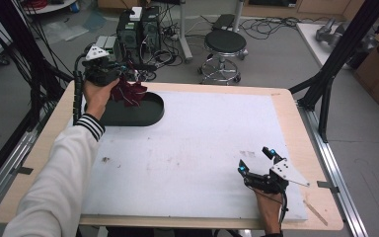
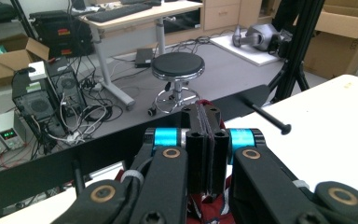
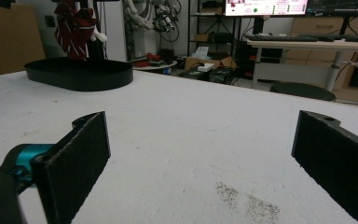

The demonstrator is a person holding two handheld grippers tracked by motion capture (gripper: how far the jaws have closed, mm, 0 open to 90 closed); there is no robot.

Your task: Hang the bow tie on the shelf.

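Jaws: left clamped, right apart

Counter: black tray at far left corner. Left gripper holds dark red cloth just above tray. Right gripper rests low at near right, jaws wide.

No text, label or number can be read anywhere.

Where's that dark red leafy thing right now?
In the high view, the dark red leafy thing hangs at the table's far left, pinched in the left tool just above the black oval tray.
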